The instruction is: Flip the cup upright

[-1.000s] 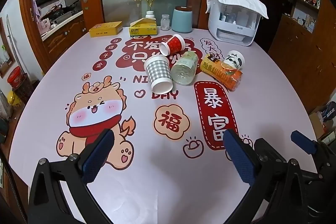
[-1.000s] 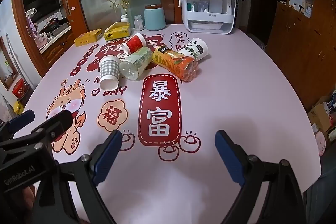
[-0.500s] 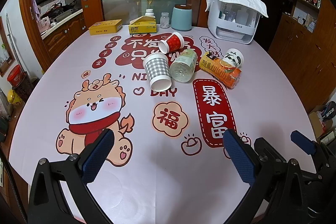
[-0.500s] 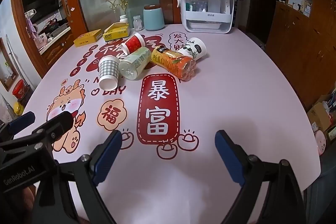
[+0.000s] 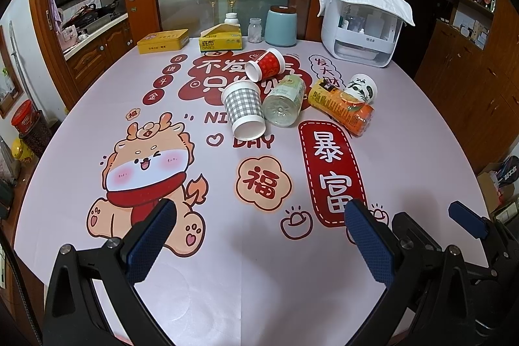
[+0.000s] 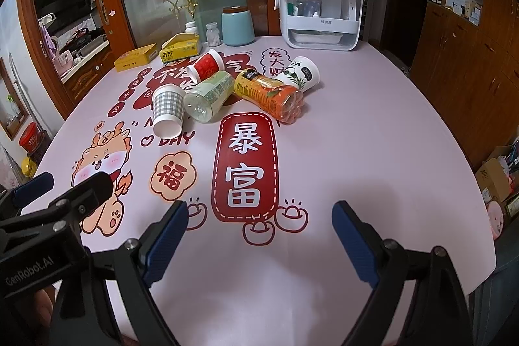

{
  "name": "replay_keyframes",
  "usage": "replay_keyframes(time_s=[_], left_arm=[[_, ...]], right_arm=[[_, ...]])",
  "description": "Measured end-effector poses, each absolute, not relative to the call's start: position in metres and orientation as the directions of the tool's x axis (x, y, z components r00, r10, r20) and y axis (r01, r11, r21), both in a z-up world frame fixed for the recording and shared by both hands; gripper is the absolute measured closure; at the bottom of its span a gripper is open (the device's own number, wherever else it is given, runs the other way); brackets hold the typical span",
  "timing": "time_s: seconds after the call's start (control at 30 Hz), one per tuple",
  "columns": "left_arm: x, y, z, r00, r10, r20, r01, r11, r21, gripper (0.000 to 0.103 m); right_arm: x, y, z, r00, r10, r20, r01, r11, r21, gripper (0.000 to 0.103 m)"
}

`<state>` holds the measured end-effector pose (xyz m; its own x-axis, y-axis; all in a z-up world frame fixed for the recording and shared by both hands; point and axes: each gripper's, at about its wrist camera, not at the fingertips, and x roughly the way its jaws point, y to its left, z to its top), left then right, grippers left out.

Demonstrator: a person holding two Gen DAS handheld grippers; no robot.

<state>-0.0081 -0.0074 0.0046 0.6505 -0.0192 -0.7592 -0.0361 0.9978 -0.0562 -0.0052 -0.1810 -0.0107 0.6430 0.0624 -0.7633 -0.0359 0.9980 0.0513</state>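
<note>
Both tongs are hanging low over the near edge of the table (image 5: pixel 421 125), w/ nothing between their blue pads. The left gripper (image 5: pixel 259 232) is sitting at the bottom of its own view, jaws spread wide; the right gripper (image 6: pixel 259 229) is doing the same in its view, jaws also wide apart & empty. Part of the left tool is also showing at the lower left of the right view.

The cups are all lying in a cluster above frame centre, well apart from both tongs. The checked cup (image 5: pixel 243 107) is lying on its side, mouth pointing toward the cameras, touching or just beside a clear bottle (image 5: pixel 285 102) w/ a green label (can't tell which). Above them, the red cup (image 5: pixel 267 64) is tipping on its side, mouth toward the left of frame. At centre right, the panda cup (image 5: pixel 360 88) is lying behind an orange drink bottle (image 5: pixel 343 109).

Along the upper part of the frame: a yellow tin (image 5: pixel 163 41), a tissue box (image 5: pixel 221 40), a teal canister (image 5: pixel 281 25) & a white appliance (image 5: pixel 360 31) w/ a cloth draped on top.
</note>
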Motion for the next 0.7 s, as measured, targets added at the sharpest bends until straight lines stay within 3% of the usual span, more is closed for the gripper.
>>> replay_keyframes(time_s=[0.7], left_arm=[[-0.0061,-0.0051,0.0087,0.663,-0.016,-0.748,-0.041,0.997,-0.058,0.001]], right_arm=[[-0.0017,-0.1802,-0.0137,0.645,0.056,-0.762,-0.025,0.998,0.052,0.013]])
